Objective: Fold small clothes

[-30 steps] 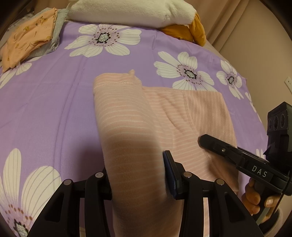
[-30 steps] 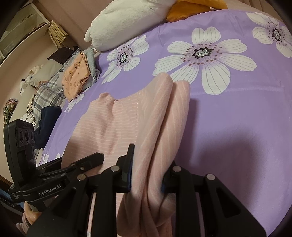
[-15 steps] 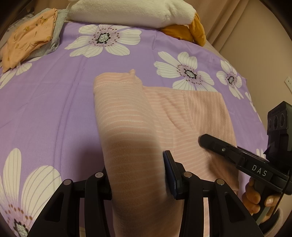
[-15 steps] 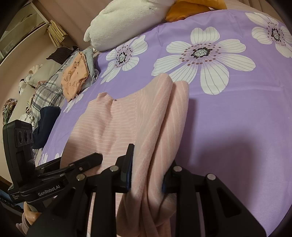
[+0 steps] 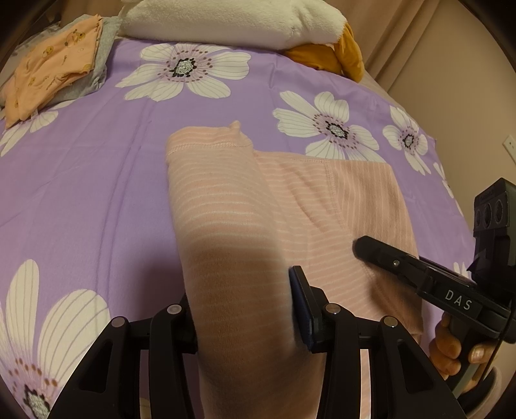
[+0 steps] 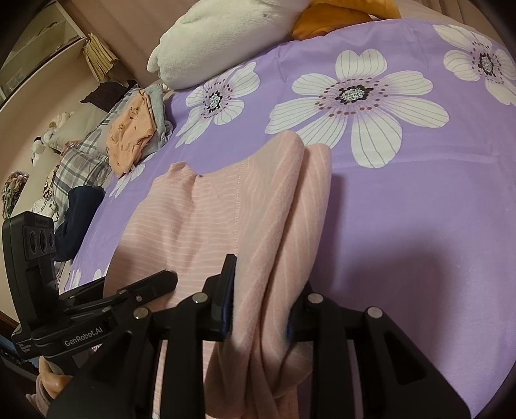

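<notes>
A pink striped garment (image 5: 322, 206) lies in the middle of a purple bedspread (image 5: 80, 193) with big white flowers on it. In the left wrist view, the left gripper (image 5: 242, 309) sits at the bottom middle of the frame, and its two black fingers are squeezed onto a thick fold of the pink cloth, which runs up from the jaws toward the middle of the picture. At the lower right of that view the right gripper (image 5: 364, 248) reaches in over the pink cloth, and white letters on its side read "DAS". A hand (image 5: 458, 351) holds its handle at the lower right edge. In the right wrist view, the right gripper (image 6: 258, 309) is at the bottom middle, and its jaws are clamped on a bunched fold of the same pink garment (image 6: 200, 225), which hangs down below the fingers. At the lower left of this view the left gripper (image 6: 167, 277) shows from the side, with "GenRobot.AI" written on it in white. An orange printed cloth (image 5: 54, 67) lies on a gray one at the upper left of the left wrist view. A fluffy white pillow (image 5: 225, 22) rests along the top, with a mustard yellow cloth (image 5: 332, 54) just beside it at the upper right. A plaid cloth (image 6: 80, 158) lies at the left of the right wrist view.
</notes>
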`<act>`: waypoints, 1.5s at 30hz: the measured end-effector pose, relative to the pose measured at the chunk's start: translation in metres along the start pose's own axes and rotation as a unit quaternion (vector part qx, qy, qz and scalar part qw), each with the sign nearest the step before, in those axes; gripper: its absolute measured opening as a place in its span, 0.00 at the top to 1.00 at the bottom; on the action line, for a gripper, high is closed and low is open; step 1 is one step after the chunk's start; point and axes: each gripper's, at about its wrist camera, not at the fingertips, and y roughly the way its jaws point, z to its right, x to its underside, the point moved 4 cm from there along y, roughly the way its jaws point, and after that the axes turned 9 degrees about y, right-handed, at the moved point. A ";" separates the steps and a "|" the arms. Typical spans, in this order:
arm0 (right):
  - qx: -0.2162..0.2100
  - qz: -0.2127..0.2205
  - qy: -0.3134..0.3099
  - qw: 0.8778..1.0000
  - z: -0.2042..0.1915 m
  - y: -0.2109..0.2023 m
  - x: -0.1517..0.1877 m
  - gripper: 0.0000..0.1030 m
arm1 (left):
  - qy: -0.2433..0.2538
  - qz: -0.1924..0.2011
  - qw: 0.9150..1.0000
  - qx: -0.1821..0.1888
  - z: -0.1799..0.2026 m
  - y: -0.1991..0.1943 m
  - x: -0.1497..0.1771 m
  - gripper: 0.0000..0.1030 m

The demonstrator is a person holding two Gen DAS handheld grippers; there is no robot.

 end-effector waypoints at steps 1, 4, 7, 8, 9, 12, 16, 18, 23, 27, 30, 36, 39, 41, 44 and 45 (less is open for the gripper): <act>0.001 0.001 0.000 1.000 0.000 -0.001 0.000 0.74 | 0.000 0.000 1.000 0.000 -0.001 0.000 0.000 0.58; 0.002 0.001 0.003 1.000 0.002 -0.002 0.001 0.74 | -0.001 0.000 1.000 -0.003 -0.001 -0.001 0.002 0.57; 0.005 0.002 0.004 1.000 0.002 -0.003 0.002 0.74 | 0.000 -0.001 1.000 -0.006 -0.001 -0.002 0.004 0.57; 0.006 0.002 0.004 1.000 0.003 -0.003 0.003 0.74 | 0.000 -0.001 1.000 -0.007 -0.001 -0.002 0.004 0.56; 0.006 0.002 0.005 1.000 0.003 -0.003 0.003 0.74 | 0.000 -0.001 1.000 -0.008 -0.001 -0.003 0.005 0.56; 0.007 0.002 0.006 1.000 0.003 -0.004 0.004 0.74 | 0.001 -0.002 1.000 -0.012 0.000 -0.004 0.007 0.55; 0.009 0.002 0.006 1.000 0.003 -0.005 0.004 0.73 | 0.000 -0.002 1.000 -0.015 0.000 -0.006 0.010 0.53; 0.010 0.002 0.007 1.000 0.004 -0.006 0.004 0.73 | -0.003 -0.002 1.000 -0.016 0.000 -0.006 0.011 0.53; 0.012 0.002 0.011 1.000 0.007 -0.008 0.006 0.73 | -0.005 -0.001 1.000 -0.017 0.001 -0.008 0.015 0.52; 0.015 0.001 0.012 1.000 0.007 -0.009 0.007 0.72 | -0.005 -0.001 1.000 -0.019 0.001 -0.009 0.017 0.52; 0.017 0.000 0.014 1.000 0.008 -0.010 0.008 0.72 | -0.004 0.000 1.000 -0.022 0.002 -0.011 0.020 0.52; 0.020 0.000 0.014 1.000 0.009 -0.011 0.012 0.72 | -0.003 -0.001 1.000 -0.027 0.004 -0.014 0.025 0.52; 0.021 -0.001 0.015 1.000 0.009 -0.011 0.011 0.72 | -0.003 -0.001 1.000 -0.030 0.005 -0.016 0.028 0.52; 0.022 -0.001 0.016 1.000 0.010 -0.011 0.012 0.72 | -0.003 -0.001 1.000 -0.031 0.006 -0.017 0.029 0.52; 0.023 -0.001 0.017 1.000 0.010 -0.012 0.012 0.71 | -0.002 -0.001 0.999 -0.034 0.008 -0.019 0.032 0.52; 0.023 -0.001 0.018 1.000 0.010 -0.012 0.012 0.71 | -0.002 -0.001 0.999 -0.034 0.008 -0.019 0.032 0.52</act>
